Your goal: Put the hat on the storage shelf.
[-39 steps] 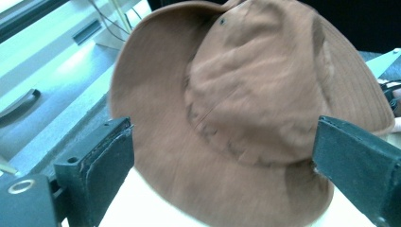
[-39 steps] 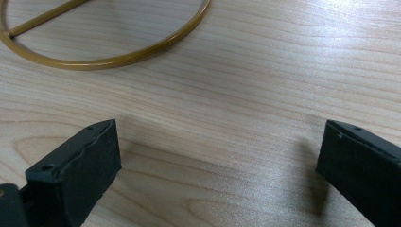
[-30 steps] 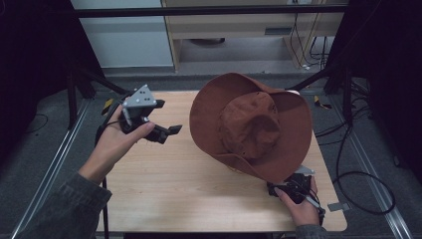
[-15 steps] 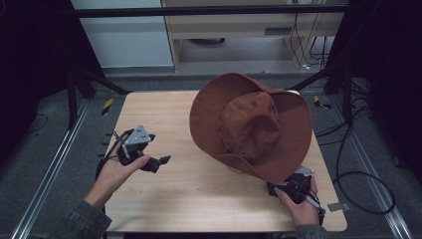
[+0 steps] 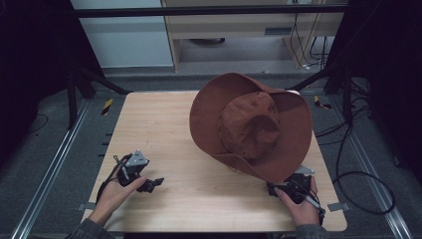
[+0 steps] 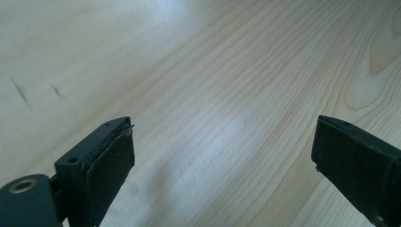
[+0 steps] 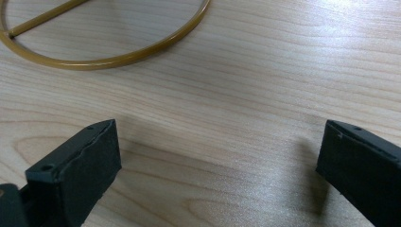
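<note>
A pale wooden table (image 5: 199, 149) stands on a grey floor, framed by metal rails (image 5: 47, 172), with black cables (image 5: 348, 174) looping on the floor to the right and a light cabinet against the far wall. On the right half of the table sits a big brown wide-brimmed hat (image 5: 251, 124), tilted so its crown faces up and towards the near side; its lower brim hangs over the near right part of the tabletop.

The right gripper (image 5: 288, 188) is held low at the near right corner, just beneath that drooping brim edge and very near it; from above I cannot tell whether they touch. In the right gripper view its jaws are spread wide over bare wood with nothing between them, and a thin brass-coloured ring (image 7: 108, 59) lies on the table ahead, well apart from the jaw tips.

The left gripper (image 5: 142, 181) is at the near left of the table, well apart from the hat. Its jaws too stand wide apart, with bare wood grain between them
</note>
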Motion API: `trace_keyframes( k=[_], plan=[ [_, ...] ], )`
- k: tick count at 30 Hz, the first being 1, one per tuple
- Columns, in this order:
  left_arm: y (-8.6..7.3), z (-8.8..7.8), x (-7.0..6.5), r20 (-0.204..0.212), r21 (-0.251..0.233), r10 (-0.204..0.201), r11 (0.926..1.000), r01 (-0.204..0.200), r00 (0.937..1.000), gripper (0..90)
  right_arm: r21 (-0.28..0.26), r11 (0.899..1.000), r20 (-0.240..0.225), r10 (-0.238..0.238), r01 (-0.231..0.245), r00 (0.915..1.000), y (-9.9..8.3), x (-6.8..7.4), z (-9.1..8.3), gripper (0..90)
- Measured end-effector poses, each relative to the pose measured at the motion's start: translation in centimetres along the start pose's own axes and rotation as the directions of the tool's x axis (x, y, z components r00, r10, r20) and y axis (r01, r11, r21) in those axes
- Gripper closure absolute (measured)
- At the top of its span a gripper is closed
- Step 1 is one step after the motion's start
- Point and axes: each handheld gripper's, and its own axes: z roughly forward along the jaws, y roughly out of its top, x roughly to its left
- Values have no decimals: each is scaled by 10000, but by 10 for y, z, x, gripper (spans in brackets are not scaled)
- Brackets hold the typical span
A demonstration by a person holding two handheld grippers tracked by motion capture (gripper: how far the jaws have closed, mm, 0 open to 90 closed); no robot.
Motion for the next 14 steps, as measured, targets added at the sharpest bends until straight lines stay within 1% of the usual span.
trace_keyframes(
  k=[2,4,6,8,11,13,14],
  plan=[
    [-6,4,1,55,11,-128,9999,128,9999,62,-2,10000,-2,-3,3,10000,0,0,0,4],
    [-12,7,0,10,41,-223,9997,223,9998,62,-3,10000,10,-6,6,10000,0,0,0,5],
    [-18,10,1,66,15,-446,9990,446,9990,62,-2,10000,13,-5,5,10000,0,0,0,5],
    [-22,12,1,-2,62,-537,9985,537,9986,60,0,10000,2,-9,9,10000,0,0,0,4],
    [-24,13,-2,-202,148,-229,9996,232,9995,53,-2,10000,16,0,0,10000,0,0,0,4],
    [-25,14,-3,-228,117,-125,9998,128,9997,34,1,10000,18,5,-5,10000,0,0,0,5],
    [-25,15,-3,-308,91,-22,10000,25,9995,27,1,10000,9,1,-1,10000,0,0,0,5]
  ],
)
